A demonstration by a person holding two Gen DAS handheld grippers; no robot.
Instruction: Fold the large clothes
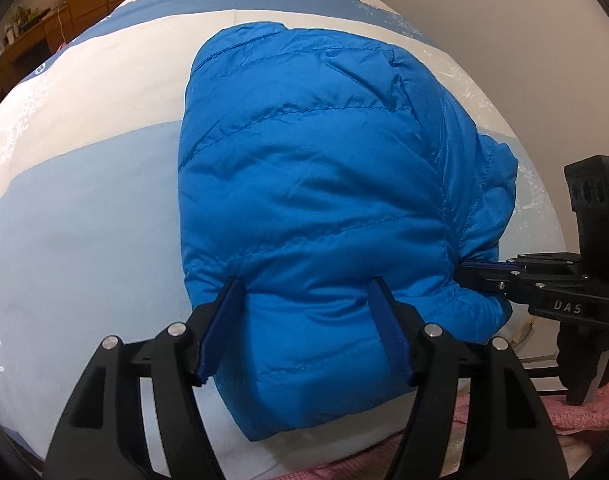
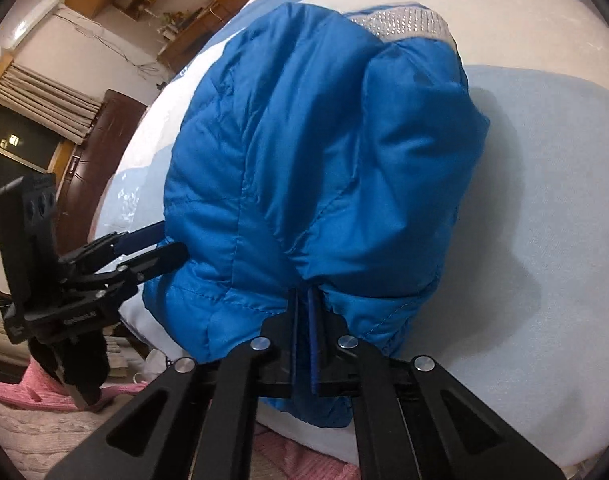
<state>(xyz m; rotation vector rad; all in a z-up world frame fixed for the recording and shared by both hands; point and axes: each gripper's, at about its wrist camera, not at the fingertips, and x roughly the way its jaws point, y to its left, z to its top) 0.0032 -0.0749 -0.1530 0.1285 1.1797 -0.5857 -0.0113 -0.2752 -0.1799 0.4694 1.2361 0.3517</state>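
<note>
A bed (image 1: pixel 84 208) with a cover in blue and cream bands fills both views. On it, near the front edge, lies a bright blue quilted jacket (image 1: pixel 316 200), folded into a puffy bundle with its near end hanging over the bed's edge. The left gripper (image 1: pixel 304 312) is spread wide, its fingers (image 1: pixel 224 320) straddling the jacket's near edge. The right gripper (image 2: pixel 304 344) is clenched on a pinch of the jacket's near edge. Pink fabric (image 2: pixel 32 396) lies below the bed.
</note>
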